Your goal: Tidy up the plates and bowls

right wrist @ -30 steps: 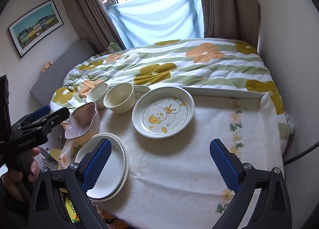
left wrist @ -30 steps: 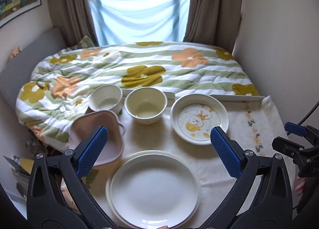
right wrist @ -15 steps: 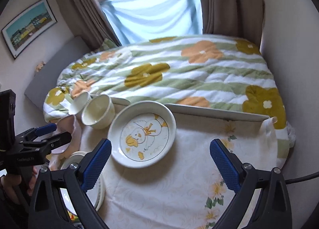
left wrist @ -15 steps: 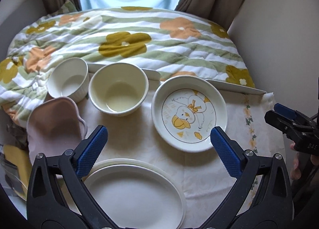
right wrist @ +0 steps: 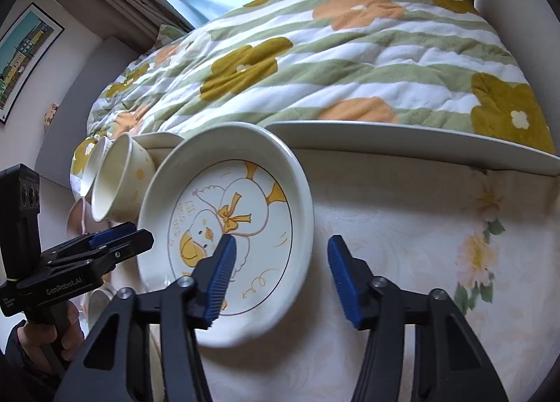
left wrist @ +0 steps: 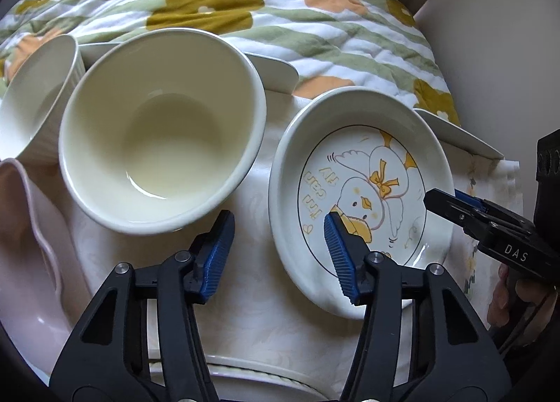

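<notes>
we count nothing as stacked yet. our left gripper (left wrist: 278,249) and right gripper (right wrist: 280,274) straddle opposite rims of the duck plate (left wrist: 357,199), fingers apart, not clamped. left of the duck plate the cream bowl (left wrist: 161,143) waits loose.

I see open cloth right of the duck plate (right wrist: 224,223) for my right gripper (right wrist: 280,274), while the cream bowl (left wrist: 161,132) crowds my left gripper (left wrist: 276,255) on its left
</notes>
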### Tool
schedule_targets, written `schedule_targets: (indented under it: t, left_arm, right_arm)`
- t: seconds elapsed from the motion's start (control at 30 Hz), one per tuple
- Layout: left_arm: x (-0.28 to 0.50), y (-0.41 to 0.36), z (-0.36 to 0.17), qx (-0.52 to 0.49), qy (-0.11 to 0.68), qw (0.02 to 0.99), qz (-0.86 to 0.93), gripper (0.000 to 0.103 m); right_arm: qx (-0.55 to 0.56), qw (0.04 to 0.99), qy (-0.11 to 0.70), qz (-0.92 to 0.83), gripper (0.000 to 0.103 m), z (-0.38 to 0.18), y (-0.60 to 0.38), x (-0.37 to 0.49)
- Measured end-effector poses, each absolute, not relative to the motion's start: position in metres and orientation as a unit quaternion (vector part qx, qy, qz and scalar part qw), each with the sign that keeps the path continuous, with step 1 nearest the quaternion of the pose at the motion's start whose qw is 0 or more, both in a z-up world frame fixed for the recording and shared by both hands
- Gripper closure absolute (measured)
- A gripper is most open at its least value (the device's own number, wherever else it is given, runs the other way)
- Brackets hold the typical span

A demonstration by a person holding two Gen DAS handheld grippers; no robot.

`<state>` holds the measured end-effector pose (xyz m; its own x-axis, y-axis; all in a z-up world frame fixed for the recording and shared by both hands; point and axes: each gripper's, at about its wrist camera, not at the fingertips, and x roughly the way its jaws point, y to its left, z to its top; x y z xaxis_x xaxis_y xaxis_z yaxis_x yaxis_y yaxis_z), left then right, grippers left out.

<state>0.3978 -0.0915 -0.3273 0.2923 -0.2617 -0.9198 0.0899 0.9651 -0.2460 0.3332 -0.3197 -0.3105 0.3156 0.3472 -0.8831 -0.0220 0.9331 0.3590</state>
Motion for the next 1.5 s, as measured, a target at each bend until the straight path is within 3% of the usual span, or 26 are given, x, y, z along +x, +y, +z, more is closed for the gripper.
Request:
schedule_targets:
  t: [0.17,0.27,0.37,0.83,1.23,1.5]
  left_arm:
    - [0.405,-0.096,-0.337,-0.067,0.591,0.796,-0.113,0.078]
    - [0.405,-0.098,-0.339,-0.064,0.586,0.799,-0.121,0.084]
    - [0.404,-0.1,-0.338,-0.059,0.583,0.802,-0.12,0.085]
    - [0.393,-0.101,-0.311,-0.052,0.56,0.819,-0.118,0.085]
    - [0.321,-0.084,-0.22,-0.065,0.483,0.866,-0.114,0.085]
    - [0.254,-0.051,-0.194,-0.07,0.465,0.879,-0.083,0.085]
  right_arm:
    - [0.146,0.797,0.574,0.12,0.073,-0.316,-0.321,0.337]
    - [0.147,0.797,0.573,0.122,0.083,-0.318,-0.32,0.339]
    - [0.151,0.798,0.57,0.121,0.087,-0.319,-0.321,0.339]
    - [0.152,0.809,0.553,0.131,0.087,-0.304,-0.324,0.33]
    - [0.119,0.846,0.496,0.155,0.088,-0.222,-0.308,0.277]
    - [0.103,0.85,0.479,0.193,0.088,-0.192,-0.278,0.231]
